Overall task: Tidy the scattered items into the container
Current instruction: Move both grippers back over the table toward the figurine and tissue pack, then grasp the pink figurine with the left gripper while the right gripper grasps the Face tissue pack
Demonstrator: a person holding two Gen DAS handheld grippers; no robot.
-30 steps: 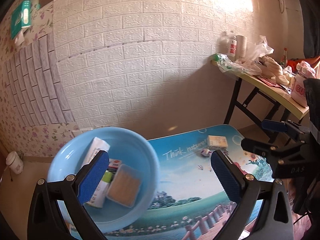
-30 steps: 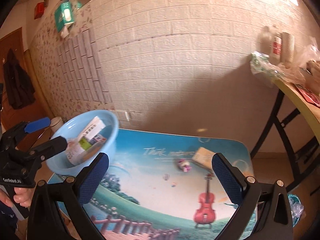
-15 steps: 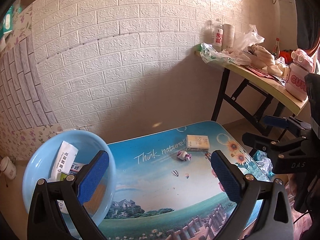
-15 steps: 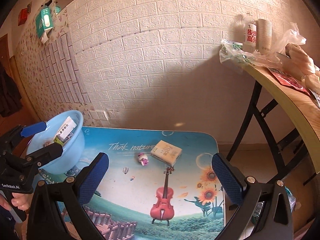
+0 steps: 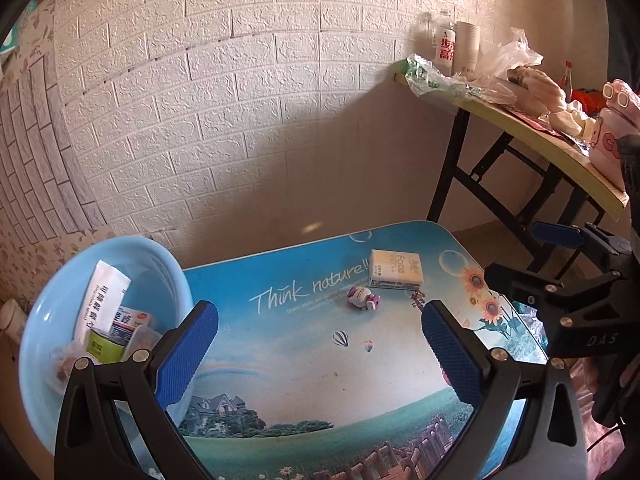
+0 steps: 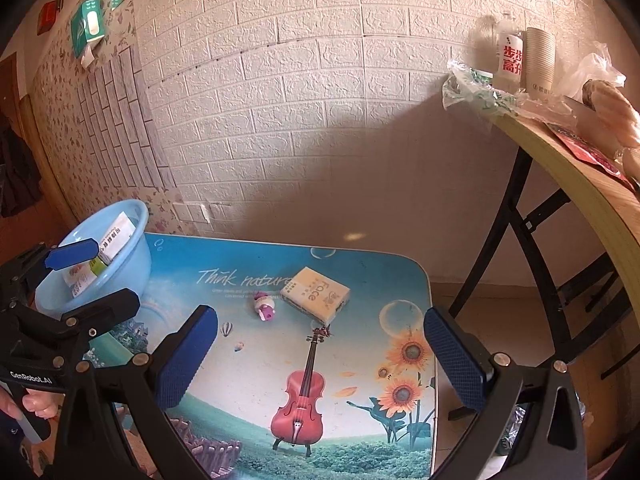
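Note:
A light blue basin (image 5: pixel 44 312) (image 6: pixel 132 248) stands at the left end of the picture-printed low table (image 5: pixel 304 344) (image 6: pixel 360 364); inside lie a white tube (image 5: pixel 105 300), a small box and other packets. A yellow tissue pack (image 5: pixel 395 269) (image 6: pixel 315 294) and a small pink-and-white toy (image 5: pixel 363 298) (image 6: pixel 265 307) lie side by side at the table's far middle. My left gripper (image 5: pixel 320 354) hovers open over the table's near left, empty. My right gripper (image 6: pixel 320 356) hangs open above the near right, empty, short of the tissue pack.
A white brick-pattern wall (image 6: pixel 304 112) rises right behind the low table. To the right a taller folding table (image 6: pixel 576 184) on black legs carries a bottle, paper cups and plastic bags. A hand (image 6: pixel 36 404) holds the left gripper's handle.
Both grippers swung to the right, away from the basin: the basin slid to the left edge of both views and the tissue pack and toy came nearer the centre. Both stayed open.

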